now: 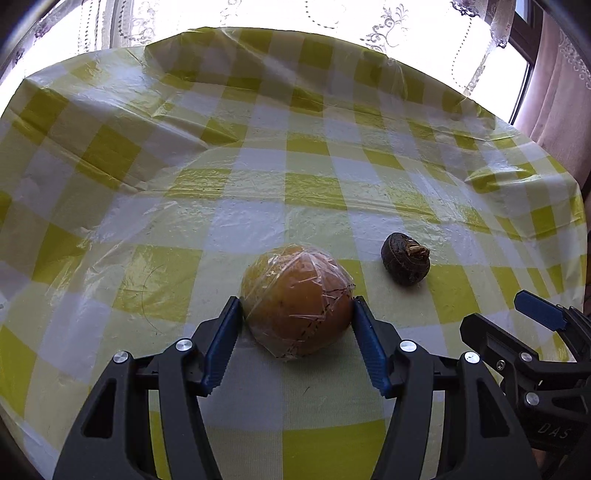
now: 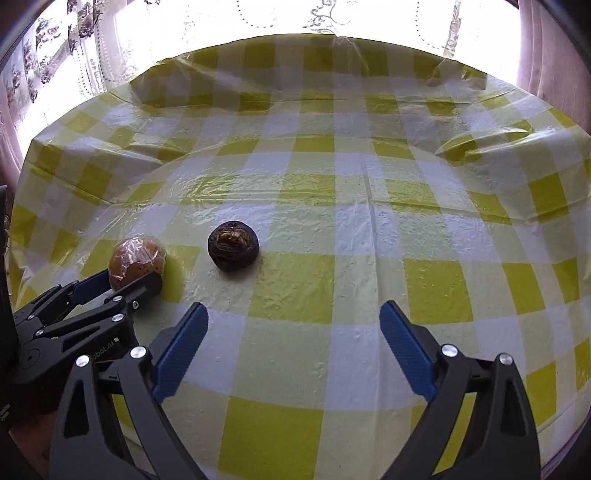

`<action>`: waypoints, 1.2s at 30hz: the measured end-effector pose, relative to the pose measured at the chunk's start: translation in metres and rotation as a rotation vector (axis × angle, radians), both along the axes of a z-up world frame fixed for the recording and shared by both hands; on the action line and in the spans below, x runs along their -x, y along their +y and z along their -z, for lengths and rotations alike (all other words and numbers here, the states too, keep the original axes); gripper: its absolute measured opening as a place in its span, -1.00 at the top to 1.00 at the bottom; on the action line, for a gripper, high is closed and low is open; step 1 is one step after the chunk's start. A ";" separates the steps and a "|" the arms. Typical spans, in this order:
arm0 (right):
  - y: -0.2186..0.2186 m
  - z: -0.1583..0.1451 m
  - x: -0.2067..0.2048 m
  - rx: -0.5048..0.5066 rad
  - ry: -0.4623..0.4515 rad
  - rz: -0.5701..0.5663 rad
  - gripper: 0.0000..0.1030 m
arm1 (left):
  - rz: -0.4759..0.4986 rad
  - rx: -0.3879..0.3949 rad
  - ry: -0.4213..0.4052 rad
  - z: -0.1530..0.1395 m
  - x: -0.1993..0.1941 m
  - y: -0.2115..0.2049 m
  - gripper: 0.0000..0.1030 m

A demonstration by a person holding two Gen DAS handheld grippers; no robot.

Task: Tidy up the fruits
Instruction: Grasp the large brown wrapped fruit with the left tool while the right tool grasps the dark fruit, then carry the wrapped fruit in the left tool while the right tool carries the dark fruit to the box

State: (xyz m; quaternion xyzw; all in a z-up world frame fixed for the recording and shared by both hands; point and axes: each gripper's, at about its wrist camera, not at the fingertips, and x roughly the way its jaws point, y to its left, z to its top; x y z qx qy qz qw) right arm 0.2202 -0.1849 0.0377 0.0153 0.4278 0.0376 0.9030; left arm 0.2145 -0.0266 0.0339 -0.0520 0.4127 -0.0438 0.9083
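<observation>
An orange fruit wrapped in clear film (image 1: pixel 297 304) lies on the yellow-checked tablecloth (image 1: pixel 258 184). My left gripper (image 1: pixel 297 310) stands around it, both blue pads touching its sides; it also shows in the right wrist view (image 2: pixel 127 275) with the fruit (image 2: pixel 136 261) between its fingers. A small dark brown fruit (image 1: pixel 405 263) lies to the right of the orange one, apart from both grippers; it shows in the right wrist view (image 2: pixel 232 245) too. My right gripper (image 2: pixel 293 317) is open and empty, low over the cloth, nearer than the dark fruit.
The round table's far edge meets bright lace curtains (image 2: pixel 295 18). The cloth has raised folds at the back left (image 1: pixel 166 122) and right (image 2: pixel 465 144). The right gripper's fingers show at the left wrist view's right edge (image 1: pixel 539 314).
</observation>
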 end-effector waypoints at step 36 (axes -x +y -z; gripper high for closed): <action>0.030 0.008 -0.017 0.062 0.001 -0.025 0.24 | -0.039 0.067 -0.084 -0.011 0.020 0.020 -0.13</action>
